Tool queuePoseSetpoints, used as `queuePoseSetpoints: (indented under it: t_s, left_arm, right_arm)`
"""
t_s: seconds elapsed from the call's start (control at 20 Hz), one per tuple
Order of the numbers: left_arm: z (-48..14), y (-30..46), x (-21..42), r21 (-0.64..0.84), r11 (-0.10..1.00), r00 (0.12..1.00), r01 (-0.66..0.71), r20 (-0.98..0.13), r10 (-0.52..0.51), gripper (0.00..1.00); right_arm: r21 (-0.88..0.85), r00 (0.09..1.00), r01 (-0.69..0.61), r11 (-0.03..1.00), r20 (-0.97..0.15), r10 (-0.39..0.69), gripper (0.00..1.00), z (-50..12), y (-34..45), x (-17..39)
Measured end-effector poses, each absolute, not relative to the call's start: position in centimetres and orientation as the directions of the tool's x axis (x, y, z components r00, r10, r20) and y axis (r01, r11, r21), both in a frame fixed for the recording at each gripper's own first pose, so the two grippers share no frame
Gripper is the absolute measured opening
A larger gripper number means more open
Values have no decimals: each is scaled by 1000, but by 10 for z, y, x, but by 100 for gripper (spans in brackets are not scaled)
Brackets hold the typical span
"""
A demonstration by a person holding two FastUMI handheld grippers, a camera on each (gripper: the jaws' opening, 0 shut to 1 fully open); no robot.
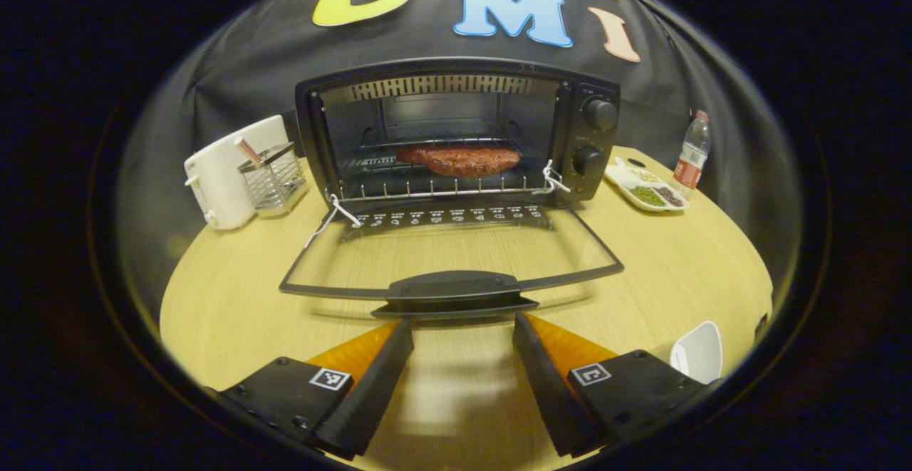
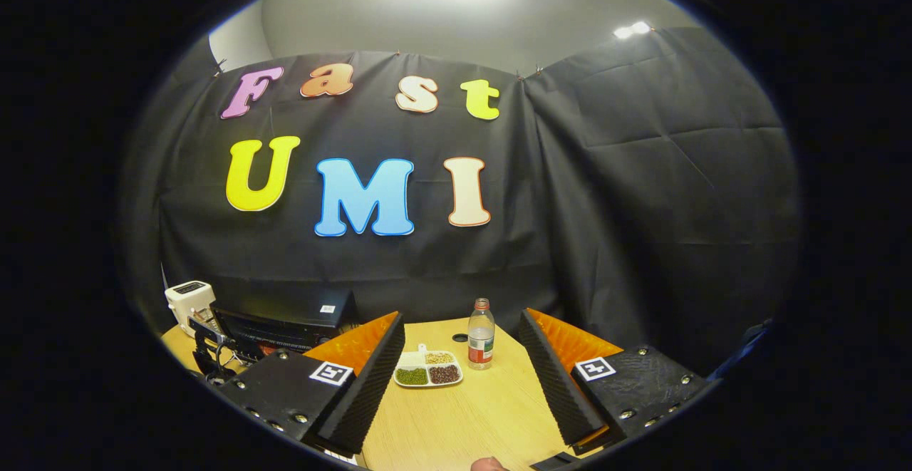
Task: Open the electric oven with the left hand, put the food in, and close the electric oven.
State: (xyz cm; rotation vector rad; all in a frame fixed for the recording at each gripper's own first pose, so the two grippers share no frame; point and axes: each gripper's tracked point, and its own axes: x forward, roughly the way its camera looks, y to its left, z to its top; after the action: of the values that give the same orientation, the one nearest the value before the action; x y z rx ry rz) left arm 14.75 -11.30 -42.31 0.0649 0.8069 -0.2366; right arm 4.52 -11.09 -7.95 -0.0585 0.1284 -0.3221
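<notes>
Oven (image 1: 456,129) at tabletop (image 1: 228,300) far edge, door (image 1: 449,250) down flat, meat (image 1: 459,159) on its rack; left claw (image 1: 462,328) open just before door handle (image 1: 452,287); right claw (image 2: 462,371) open, holding nothing

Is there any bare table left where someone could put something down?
Yes, in the left gripper view: bare wood on either side of the open oven door, and between its handle and the left gripper. It is crowded behind: white toaster and wire rack left, snack tray and bottle right.
</notes>
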Motion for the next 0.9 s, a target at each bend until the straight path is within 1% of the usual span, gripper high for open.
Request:
queuePoseSetpoints:
  t_s: [0.05, 0.15, 0.2, 0.25, 0.3, 0.35, 0.4, 0.45, 0.5, 0.55, 0.65, 0.7, 0.9]
  left_arm:
    - [-422, -113, 148, -34, 973, 672, 228, -717, -182, 96]
    - [-420, -113, 146, -23, 974, 676, 227, -716, -175, 92]
    - [-415, -112, 146, -19, 973, 683, 229, -710, -174, 96]
    - [-410, -112, 145, -14, 973, 694, 231, -699, -175, 96]
    - [-404, -111, 146, -11, 972, 705, 233, -686, -177, 100]
    - [-397, -111, 147, -11, 973, 717, 232, -674, -179, 100]
    - [-389, -110, 147, -11, 973, 724, 231, -665, -180, 96]
    - [-383, -109, 149, -13, 973, 731, 230, -658, -181, 100]
    - [-377, -109, 150, -14, 973, 734, 230, -655, -183, 100]
    - [-371, -109, 153, -17, 973, 737, 230, -650, -186, 92]
    - [-357, -111, 163, -23, 972, 754, 234, -627, -196, 100]
    - [-349, -112, 167, -19, 971, 766, 239, -611, -201, 96]
    - [-323, -112, 186, 0, 969, 799, 249, -565, -205, 96]
  right_arm:
    - [-78, 941, 311, 947, -118, -318, 97, -80, -111, 46]
    - [-73, 941, 309, 948, -119, -316, 97, -79, -110, 48]
    - [-69, 943, 305, 950, -119, -312, 97, -80, -110, 49]
    - [-66, 944, 302, 951, -117, -308, 98, -79, -109, 51]
    - [-63, 946, 298, 953, -116, -303, 98, -79, -108, 52]
    - [-60, 948, 292, 955, -116, -297, 98, -80, -106, 54]
    - [-57, 950, 284, 957, -121, -289, 98, -83, -103, 56]
    - [-53, 951, 277, 959, -124, -282, 98, -84, -100, 58]
    - [-48, 954, 269, 962, -125, -273, 98, -85, -98, 59]
    - [-44, 956, 261, 964, -126, -265, 98, -85, -95, 61]
    - [-39, 959, 248, 968, -130, -251, 98, -86, -93, 63]
    - [-35, 959, 245, 969, -134, -248, 98, -88, -92, 64]
    - [-21, 960, 240, 971, -142, -241, 98, -91, -91, 69]
